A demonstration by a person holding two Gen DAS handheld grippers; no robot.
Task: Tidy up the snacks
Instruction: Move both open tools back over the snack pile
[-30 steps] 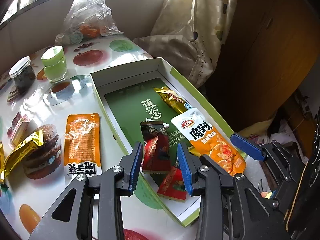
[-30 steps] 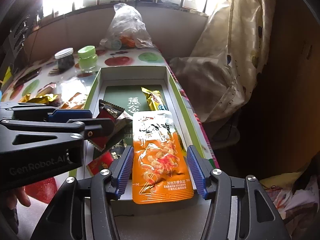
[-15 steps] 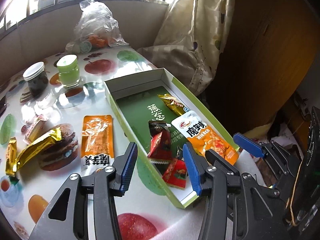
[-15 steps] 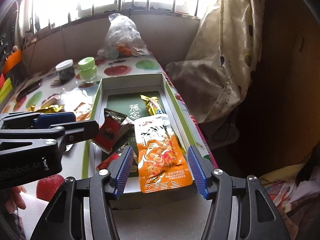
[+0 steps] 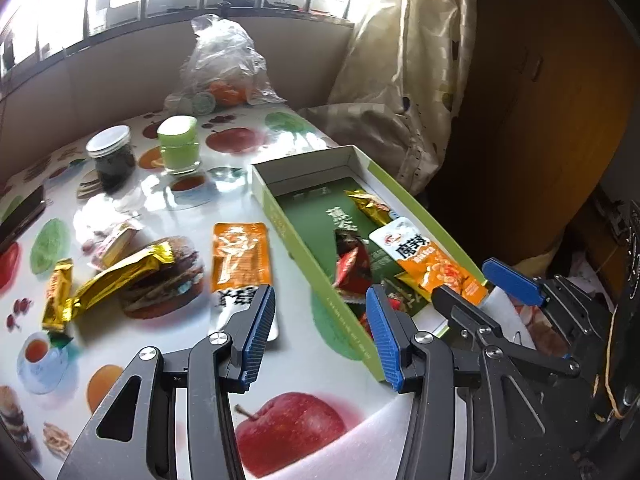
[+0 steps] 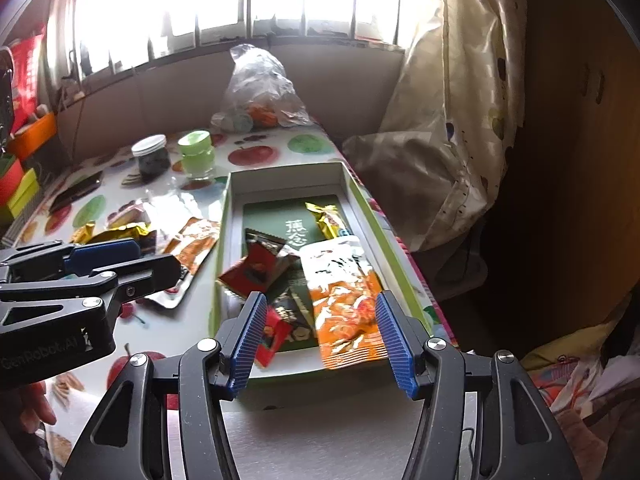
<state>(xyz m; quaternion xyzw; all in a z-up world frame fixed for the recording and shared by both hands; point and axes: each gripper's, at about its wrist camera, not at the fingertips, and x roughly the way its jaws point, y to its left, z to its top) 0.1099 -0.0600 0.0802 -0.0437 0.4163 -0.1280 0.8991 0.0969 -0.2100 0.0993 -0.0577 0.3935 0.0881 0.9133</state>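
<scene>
A green-rimmed box (image 5: 280,216) (image 6: 224,216) lies on the fruit-print table. In it are an orange snack pouch (image 5: 432,260) (image 6: 344,304), red packets (image 5: 352,268) (image 6: 256,268) and a gold bar (image 5: 368,204) (image 6: 328,216). Outside the box lie another orange pouch (image 5: 240,264) (image 6: 192,244) and gold bars (image 5: 120,276) (image 6: 120,236). My left gripper (image 5: 320,320) is open and empty above the table by the box's near left wall. My right gripper (image 6: 318,328) is open and empty above the box's near end.
A dark jar (image 5: 110,158), a green jar (image 5: 178,144) and a clear plastic bag (image 5: 224,68) stand at the back of the table. A pink wrapped snack (image 5: 116,240) lies left. The table edge and a curtain (image 5: 400,80) are right of the box.
Both grippers have pulled back and up from the box, so more of the table shows. The left gripper has shifted left off the red packets. Both stayed open.
</scene>
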